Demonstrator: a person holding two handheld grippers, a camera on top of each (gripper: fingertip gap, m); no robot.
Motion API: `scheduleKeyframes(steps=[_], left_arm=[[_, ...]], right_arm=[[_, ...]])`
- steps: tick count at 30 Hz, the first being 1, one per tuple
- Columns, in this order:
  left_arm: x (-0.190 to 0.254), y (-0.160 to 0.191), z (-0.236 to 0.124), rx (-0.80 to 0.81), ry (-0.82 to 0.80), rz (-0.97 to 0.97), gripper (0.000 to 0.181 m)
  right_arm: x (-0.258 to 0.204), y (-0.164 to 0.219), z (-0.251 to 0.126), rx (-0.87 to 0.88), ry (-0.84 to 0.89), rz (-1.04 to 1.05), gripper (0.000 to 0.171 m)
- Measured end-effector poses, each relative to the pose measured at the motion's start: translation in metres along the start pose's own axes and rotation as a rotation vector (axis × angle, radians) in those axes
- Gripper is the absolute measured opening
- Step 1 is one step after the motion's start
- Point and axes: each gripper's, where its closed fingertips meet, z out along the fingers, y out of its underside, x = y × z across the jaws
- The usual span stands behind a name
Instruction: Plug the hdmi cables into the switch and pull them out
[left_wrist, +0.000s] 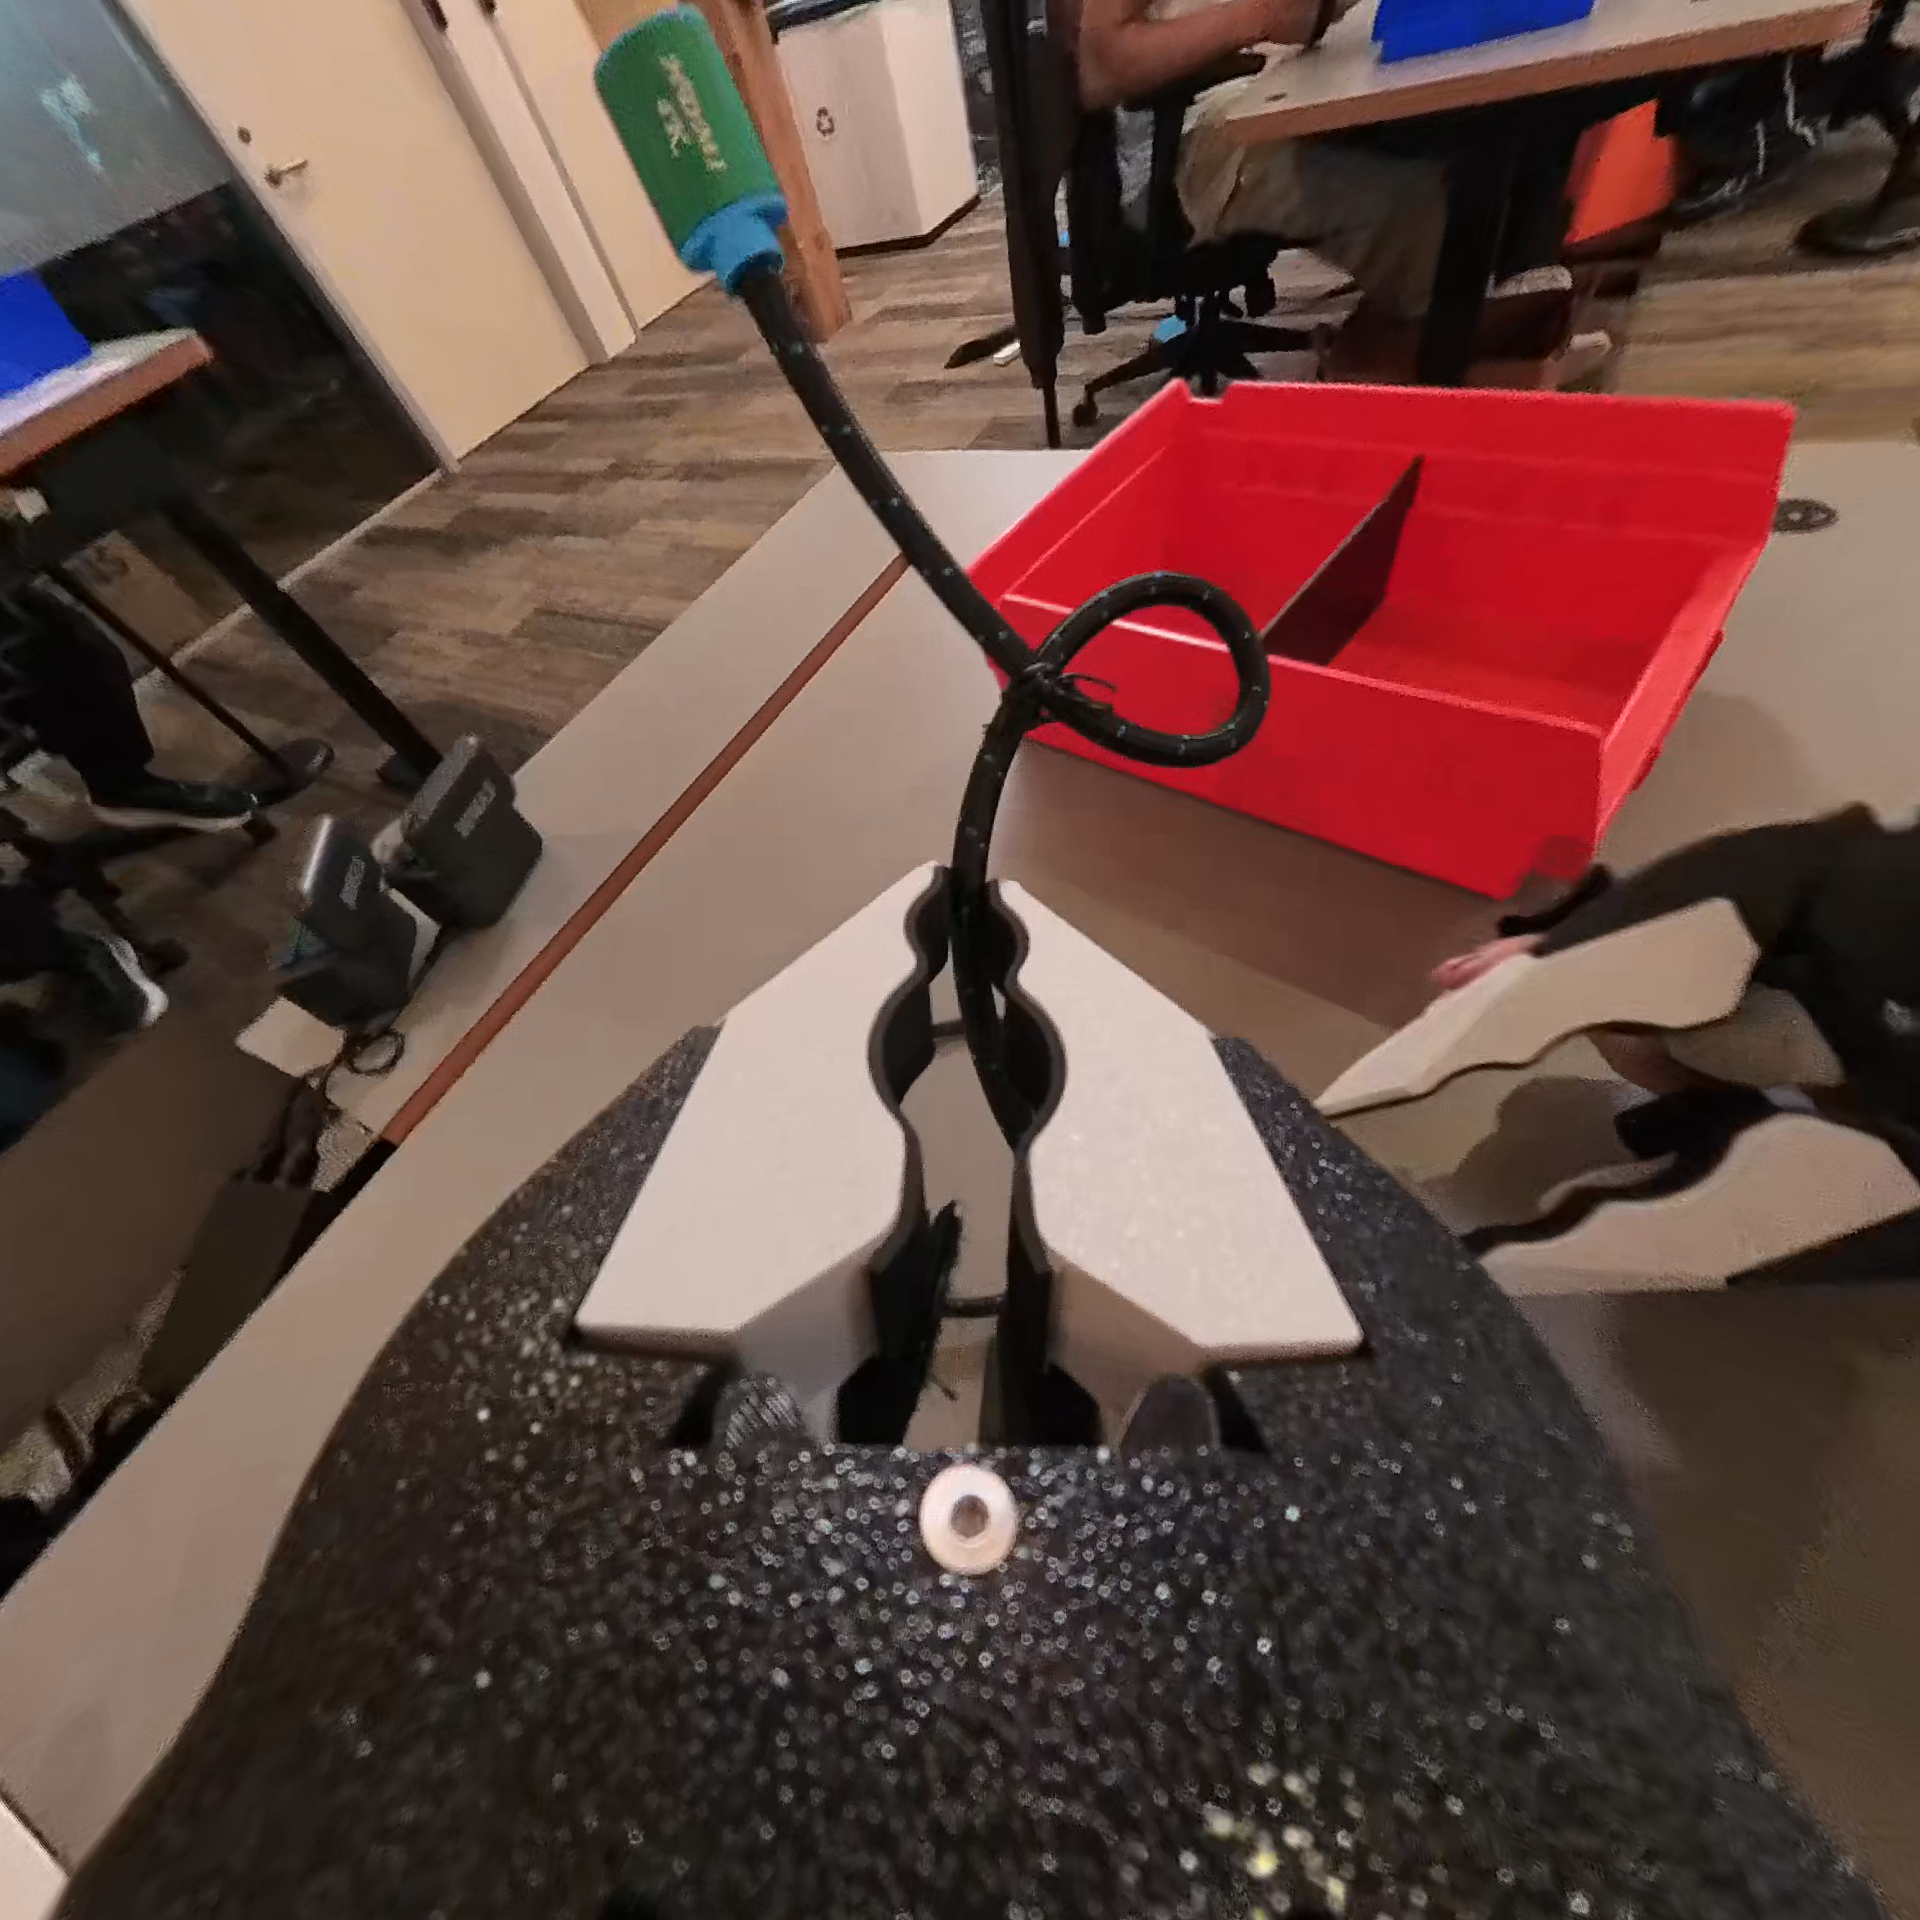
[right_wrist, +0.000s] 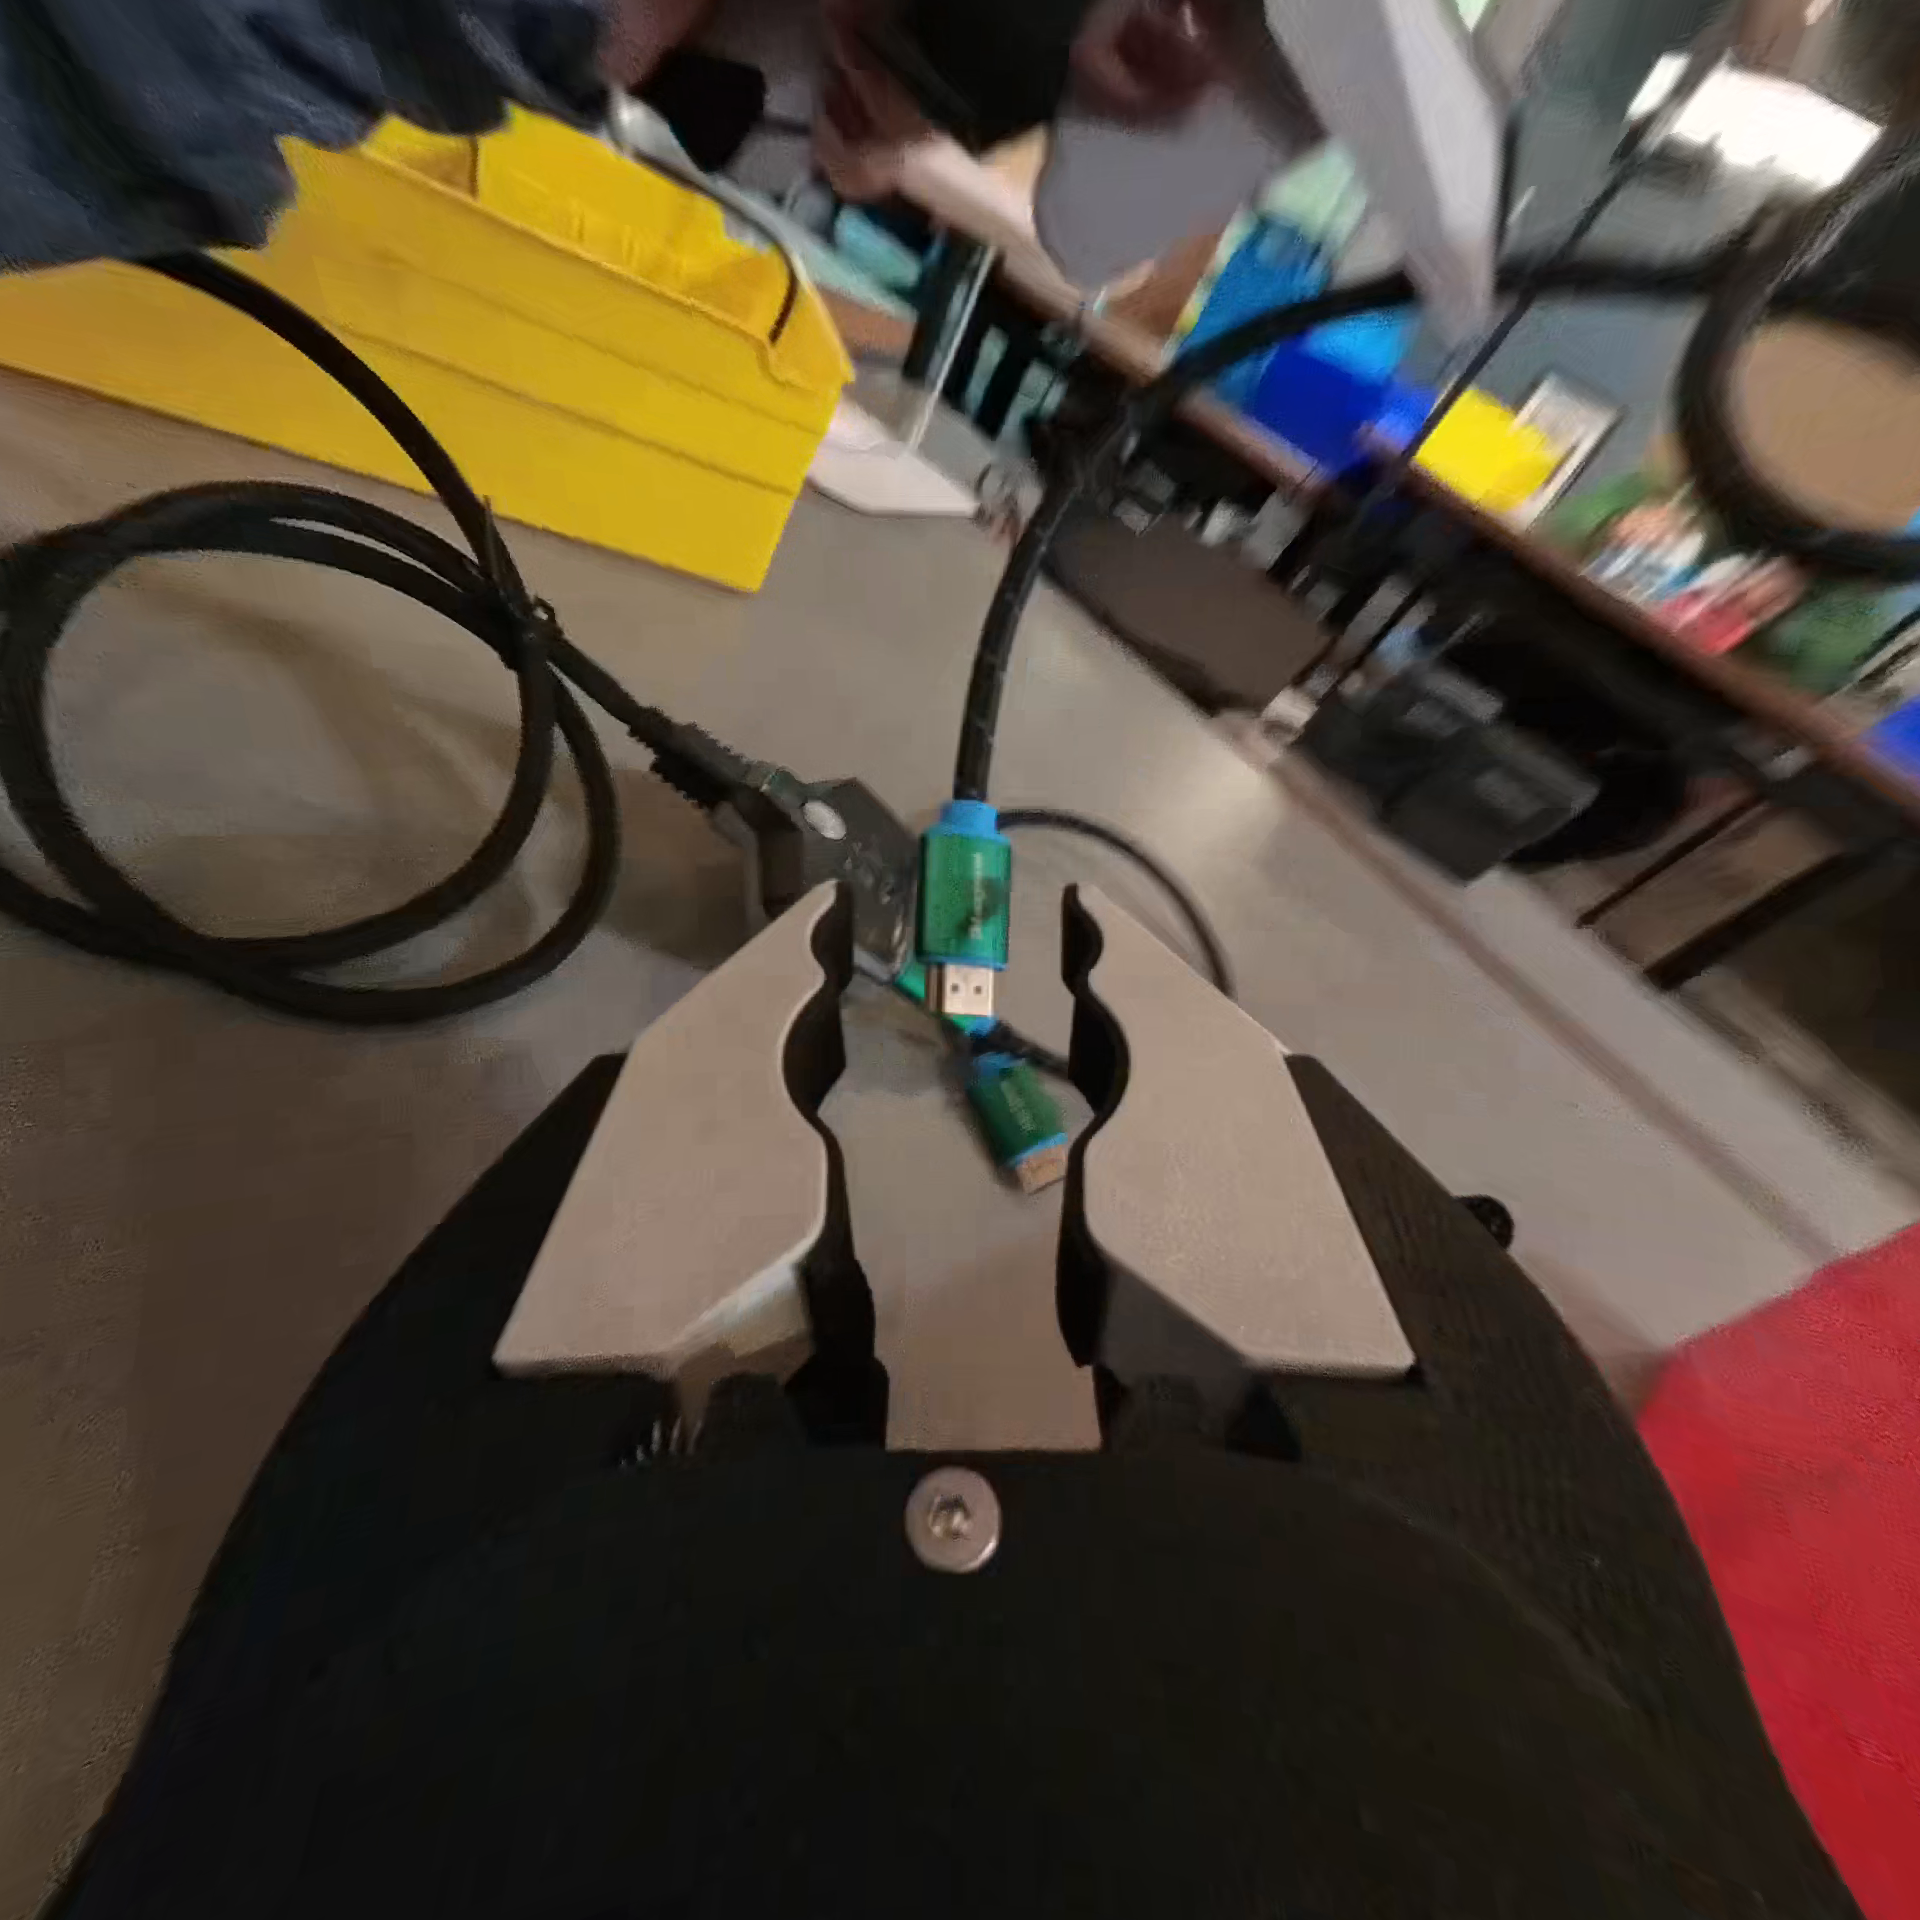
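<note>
**One cable raised, two plugs between the open right fingers**

The left gripper (left_wrist: 968, 914) is clenched on a black braided HDMI cable (left_wrist: 982, 831), which rises from the fingers, curls into a small tied loop and climbs up and to the left – its green plug (left_wrist: 691, 145) points away, up into the room. Behind it on the tabletop (left_wrist: 727, 790) stands a red bin (left_wrist: 1475, 748) with a dark divider; what shows of both compartments is bare.

The right gripper (right_wrist: 951, 904) is released, fingers spread. Between their tips a second green plug (right_wrist: 966, 899) hangs with its long axis near upright, metal end pointing down toward the camera. A third green plug (right_wrist: 1023, 1117) lies flat below it. Left of them the small grey switch (right_wrist: 831, 831) rests with a coiled black cable (right_wrist: 312, 727) attached – a yellow bin (right_wrist: 540, 343) stands behind.
</note>
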Motion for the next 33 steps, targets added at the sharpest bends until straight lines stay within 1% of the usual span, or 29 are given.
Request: scheduleKeyframes(steps=[1,3,5,6,7,9,11,13,15,16,17,19,20,21,22,24,26,29,33], left_arm=[[0.007,-0.002,0.0,0.004,0.009,0.04,0.004],[0.019,-0.006,0.0,0.006,0.017,0.108,0.003],[0.03,-0.008,0.001,-0.007,0.006,0.169,0.004],[0.034,-0.009,0.001,-0.018,0.0,0.183,0.003],[0.038,-0.01,0.001,-0.023,-0.001,0.194,0.003],[0.045,-0.011,0.0,-0.02,0.001,0.209,0.003],[0.044,-0.009,-0.002,-0.014,-0.025,0.195,0.004],[0.028,-0.004,-0.005,-0.013,-0.108,0.15,0.004],[0.011,0.006,-0.006,-0.016,-0.167,0.061,0.007],[0.005,0.014,-0.006,-0.027,-0.169,0.0,0.008],[0.001,0.022,-0.005,-0.041,-0.159,-0.06,0.022],[-0.002,0.035,-0.006,-0.058,-0.138,-0.173,0.059],[-0.004,0.04,-0.01,-0.054,-0.144,-0.206,0.071],[-0.005,0.043,-0.014,-0.039,-0.159,-0.215,0.078],[-0.003,0.045,-0.019,-0.017,-0.163,-0.197,0.079],[0.011,0.05,-0.028,0.02,-0.139,-0.114,0.077],[0.033,0.063,-0.032,0.0,-0.084,-0.018,0.067],[0.062,0.101,-0.032,-0.18,0.019,0.063,0.071],[0.072,0.127,-0.028,-0.299,-0.01,0.279,0.07]], right_arm=[[-0.002,0.006,0.003,-0.051,-0.04,0.062,0.036],[-0.009,0.013,0.006,-0.123,-0.116,0.141,0.035],[-0.011,0.01,0.008,-0.119,-0.123,0.169,0.031],[-0.012,0.009,0.009,-0.114,-0.12,0.159,0.023],[-0.012,0.009,0.01,-0.12,-0.11,0.136,0.019],[-0.012,0.013,0.011,-0.141,-0.08,0.078,0.019],[-0.012,0.014,0.01,-0.143,-0.07,0.053,0.018],[-0.012,0.013,0.009,-0.125,-0.073,0.061,0.018],[-0.012,0.009,0.008,-0.112,-0.085,0.074,0.018],[-0.013,0.008,0.007,-0.109,-0.098,0.088,0.018],[-0.015,0.008,0.007,-0.109,-0.119,0.11,0.018],[-0.018,0.01,0.008,-0.11,-0.143,0.153,0.018],[-0.019,0.012,0.009,-0.116,-0.146,0.165,0.018],[-0.02,0.015,0.009,-0.123,-0.15,0.173,0.018],[-0.02,0.016,0.01,-0.126,-0.154,0.179,0.018],[-0.021,0.018,0.011,-0.129,-0.161,0.189,0.017],[-0.02,0.019,0.011,-0.131,-0.163,0.192,0.017],[-0.017,0.022,0.012,-0.138,-0.152,0.184,0.015],[-0.016,0.024,0.012,-0.146,-0.151,0.192,0.006]])
